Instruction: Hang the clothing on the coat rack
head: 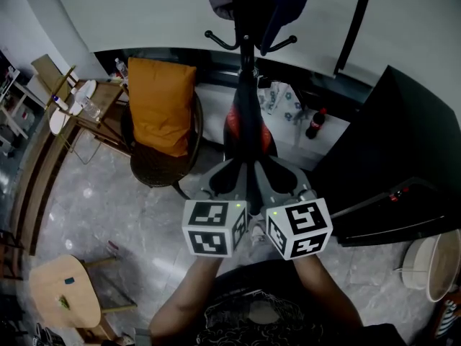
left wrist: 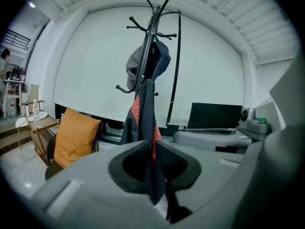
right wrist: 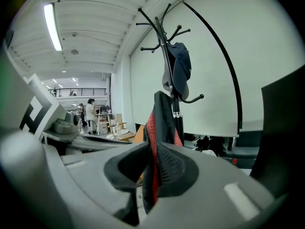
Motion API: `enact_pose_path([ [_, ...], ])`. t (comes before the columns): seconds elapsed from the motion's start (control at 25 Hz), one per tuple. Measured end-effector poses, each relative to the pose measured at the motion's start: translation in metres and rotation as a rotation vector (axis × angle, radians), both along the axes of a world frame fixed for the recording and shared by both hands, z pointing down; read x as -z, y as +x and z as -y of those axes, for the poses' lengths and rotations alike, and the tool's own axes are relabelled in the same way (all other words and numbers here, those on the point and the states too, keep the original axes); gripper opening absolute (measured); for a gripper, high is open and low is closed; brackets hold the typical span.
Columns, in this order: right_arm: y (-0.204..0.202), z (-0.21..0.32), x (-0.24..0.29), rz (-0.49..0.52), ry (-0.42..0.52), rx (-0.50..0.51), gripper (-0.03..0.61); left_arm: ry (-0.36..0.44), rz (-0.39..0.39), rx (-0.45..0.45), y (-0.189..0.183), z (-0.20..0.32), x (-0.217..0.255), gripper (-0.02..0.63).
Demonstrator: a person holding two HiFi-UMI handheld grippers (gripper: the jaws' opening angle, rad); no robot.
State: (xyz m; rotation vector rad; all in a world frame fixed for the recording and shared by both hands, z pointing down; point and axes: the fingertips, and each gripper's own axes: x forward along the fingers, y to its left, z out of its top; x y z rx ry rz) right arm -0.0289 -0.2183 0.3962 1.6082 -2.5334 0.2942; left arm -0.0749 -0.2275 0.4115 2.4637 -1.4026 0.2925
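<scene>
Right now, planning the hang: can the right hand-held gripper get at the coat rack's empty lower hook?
Probably yes: the right hand-held gripper, shut on the garment, faces that hook with nothing between.

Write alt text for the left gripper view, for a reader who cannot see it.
The left gripper is shut on a dark garment with red-orange trim, held up before a black coat rack that already bears a grey cap. An orange cushion shows at lower left.

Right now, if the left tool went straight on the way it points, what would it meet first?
The left tool is shut on the garment. Straight beyond that it would probably meet the rack, which stands dead ahead, though depth is unclear.
</scene>
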Motion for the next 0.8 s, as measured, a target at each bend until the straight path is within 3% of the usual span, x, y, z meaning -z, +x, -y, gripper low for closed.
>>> enact_pose_path([
  [0.8, -0.006, -0.04, 0.008, -0.008, 0.02, 0.015, 0.005, 0.028, 0.004, -0.033, 0.004, -0.038, 0.007, 0.006],
])
